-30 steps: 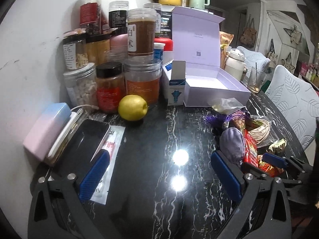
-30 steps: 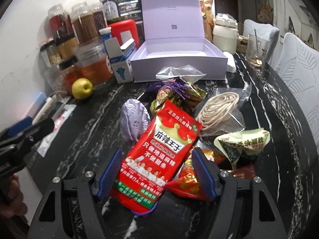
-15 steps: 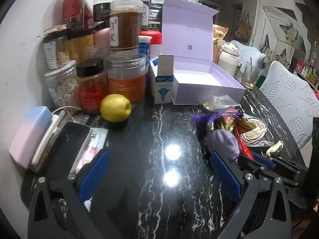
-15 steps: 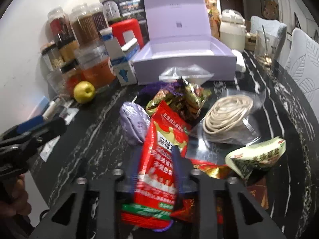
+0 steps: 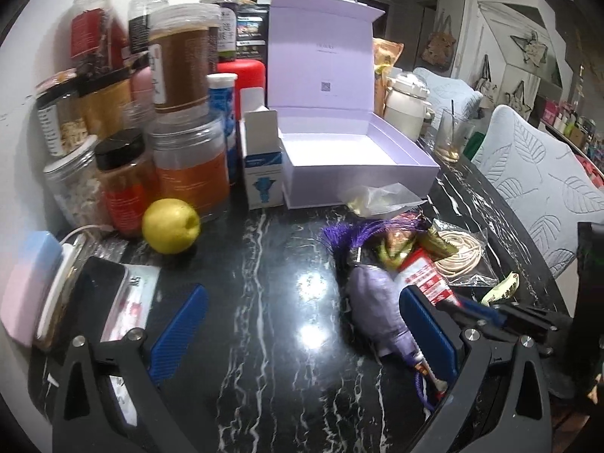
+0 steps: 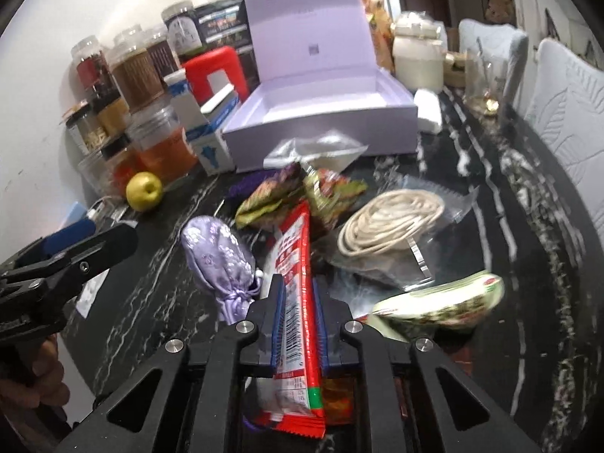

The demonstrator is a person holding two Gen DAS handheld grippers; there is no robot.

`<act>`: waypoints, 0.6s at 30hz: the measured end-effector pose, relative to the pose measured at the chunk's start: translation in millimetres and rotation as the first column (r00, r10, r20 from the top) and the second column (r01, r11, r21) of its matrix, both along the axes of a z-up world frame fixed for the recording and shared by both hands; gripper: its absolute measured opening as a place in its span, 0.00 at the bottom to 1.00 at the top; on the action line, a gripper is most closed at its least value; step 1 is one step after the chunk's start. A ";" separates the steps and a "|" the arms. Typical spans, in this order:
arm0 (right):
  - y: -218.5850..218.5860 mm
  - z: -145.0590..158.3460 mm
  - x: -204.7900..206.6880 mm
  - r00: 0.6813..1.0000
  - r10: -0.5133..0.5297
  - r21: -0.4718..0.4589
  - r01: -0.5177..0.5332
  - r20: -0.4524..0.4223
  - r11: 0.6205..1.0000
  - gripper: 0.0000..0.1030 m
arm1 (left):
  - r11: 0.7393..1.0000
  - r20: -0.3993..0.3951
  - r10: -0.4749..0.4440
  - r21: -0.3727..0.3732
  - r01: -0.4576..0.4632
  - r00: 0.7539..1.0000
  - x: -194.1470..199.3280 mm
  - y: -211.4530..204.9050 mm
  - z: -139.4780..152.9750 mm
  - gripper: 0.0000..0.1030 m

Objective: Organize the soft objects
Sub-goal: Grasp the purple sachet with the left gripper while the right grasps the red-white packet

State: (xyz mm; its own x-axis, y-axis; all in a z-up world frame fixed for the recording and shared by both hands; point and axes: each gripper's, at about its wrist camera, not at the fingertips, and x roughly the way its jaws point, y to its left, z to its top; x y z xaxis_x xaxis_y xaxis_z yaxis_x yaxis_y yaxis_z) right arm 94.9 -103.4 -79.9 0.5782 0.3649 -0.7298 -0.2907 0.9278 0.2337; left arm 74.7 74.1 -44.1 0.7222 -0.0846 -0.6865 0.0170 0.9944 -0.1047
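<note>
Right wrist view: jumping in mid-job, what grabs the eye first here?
The right gripper at bottom centre, shut on a red snack packet squeezed edge-on between its blue pads. Behind it, the open lavender box stands empty at the back of the black marble table, lid upright.

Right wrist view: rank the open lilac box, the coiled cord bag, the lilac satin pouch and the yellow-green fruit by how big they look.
1. Open lilac box, largest though farthest.
2. Coiled cord bag.
3. Lilac satin pouch; it lies nearer the camera, so its gap to the bag is unsure.
4. Yellow-green fruit, smallest.
</note>
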 end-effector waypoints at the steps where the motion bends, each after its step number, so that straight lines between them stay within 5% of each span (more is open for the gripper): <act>1: 1.9 -2.0 0.5 1.000 0.006 0.001 -0.006 -0.006 1.000 0.17 | 1.000 -0.004 -0.004 -0.006 0.004 1.000 1.4 -0.5 -1.0 1.00; 6: 14.4 -6.6 0.5 0.997 0.073 -0.007 -0.073 -0.018 0.997 0.26 | 1.000 -0.028 -0.007 -0.027 0.006 1.000 11.0 3.4 -5.6 1.00; 8: 21.7 -10.4 1.9 0.995 0.092 -0.021 -0.093 -0.041 0.995 0.47 | 1.000 -0.031 -0.002 -0.020 0.001 1.000 12.4 4.4 -6.0 1.00; 11: 35.4 -10.7 -0.4 0.993 0.112 -0.088 -0.114 -0.021 0.990 0.65 | 1.000 -0.025 0.010 -0.002 -0.010 1.000 12.6 10.1 -4.7 1.00; 18: 48.9 -17.5 -1.4 0.991 0.132 -0.160 -0.134 -0.025 0.978 0.65 | 0.999 -0.032 0.051 0.012 -0.051 0.998 13.3 32.1 -5.3 1.00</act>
